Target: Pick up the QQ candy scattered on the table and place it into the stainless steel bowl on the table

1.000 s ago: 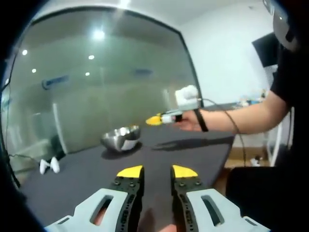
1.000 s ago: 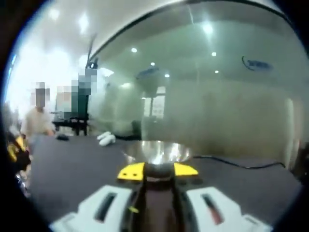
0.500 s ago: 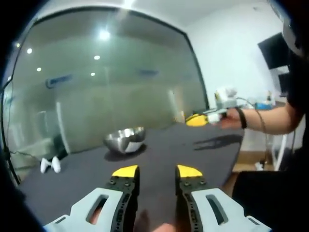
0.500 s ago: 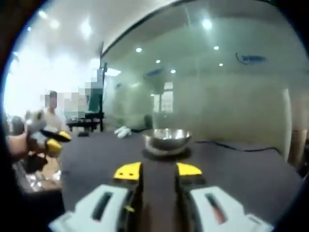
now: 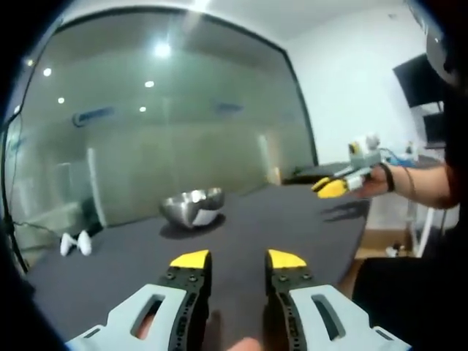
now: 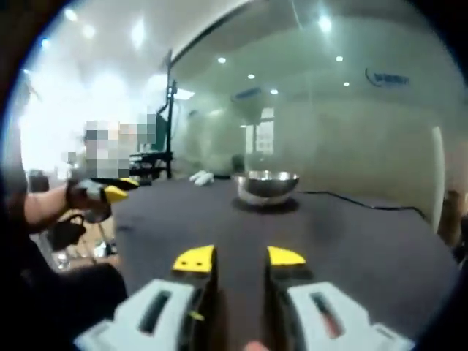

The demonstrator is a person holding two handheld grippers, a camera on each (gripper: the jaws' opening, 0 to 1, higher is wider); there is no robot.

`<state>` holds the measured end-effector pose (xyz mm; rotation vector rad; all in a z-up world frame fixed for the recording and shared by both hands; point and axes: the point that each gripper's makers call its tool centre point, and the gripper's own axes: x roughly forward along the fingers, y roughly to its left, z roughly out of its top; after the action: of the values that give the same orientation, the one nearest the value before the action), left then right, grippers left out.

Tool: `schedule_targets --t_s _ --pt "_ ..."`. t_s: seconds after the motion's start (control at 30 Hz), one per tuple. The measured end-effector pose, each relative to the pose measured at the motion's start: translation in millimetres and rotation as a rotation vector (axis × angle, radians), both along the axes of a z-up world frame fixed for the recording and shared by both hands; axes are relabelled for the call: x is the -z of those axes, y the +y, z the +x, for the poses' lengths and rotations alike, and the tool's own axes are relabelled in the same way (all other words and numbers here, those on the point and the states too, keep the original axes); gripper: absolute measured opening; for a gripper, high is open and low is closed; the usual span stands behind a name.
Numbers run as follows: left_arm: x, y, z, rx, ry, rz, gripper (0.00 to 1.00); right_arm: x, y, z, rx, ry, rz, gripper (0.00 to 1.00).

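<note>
Both our grippers, left (image 5: 239, 260) and right (image 6: 240, 257), hover part-open with nothing between the jaws. The stainless steel bowl (image 6: 265, 186) sits straight ahead of the right one, toward the table's (image 6: 351, 234) far edge; we spot no candy.

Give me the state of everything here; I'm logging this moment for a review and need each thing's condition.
left gripper: open, nothing between its jaws, held above the table.
right gripper: open, nothing between its jaws, held above the table.
stainless steel bowl: upright on the table; contents cannot be told.
table: dark top, bowl resting on it.
white objects: lying on the table's far edge.
</note>
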<state>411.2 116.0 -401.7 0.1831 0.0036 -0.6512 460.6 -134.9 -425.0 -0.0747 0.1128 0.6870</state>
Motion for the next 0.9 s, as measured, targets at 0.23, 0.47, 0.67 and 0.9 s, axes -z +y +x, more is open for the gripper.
schedule_targets --t_s 0.23,0.47,0.67,0.9 --pt "-1.8 2 2.2 -0.011 -0.007 -0.016 0.31 2.1 4 -7 -0.022 -0.010 -0.088 0.26" --pt "1.6 5 0.6 -0.016 0.001 -0.010 0.31 3.0 9 -12 -0.041 0.008 -0.075 0.26" --pt "1.7 3 -2.0 -0.002 0.001 -0.007 0.31 1.4 12 -14 -0.048 0.011 -0.053 0.26" --pt "2.4 -1 -2.7 0.002 -0.002 0.008 0.30 10.6 7 -10 -0.014 0.041 -0.055 0.23"
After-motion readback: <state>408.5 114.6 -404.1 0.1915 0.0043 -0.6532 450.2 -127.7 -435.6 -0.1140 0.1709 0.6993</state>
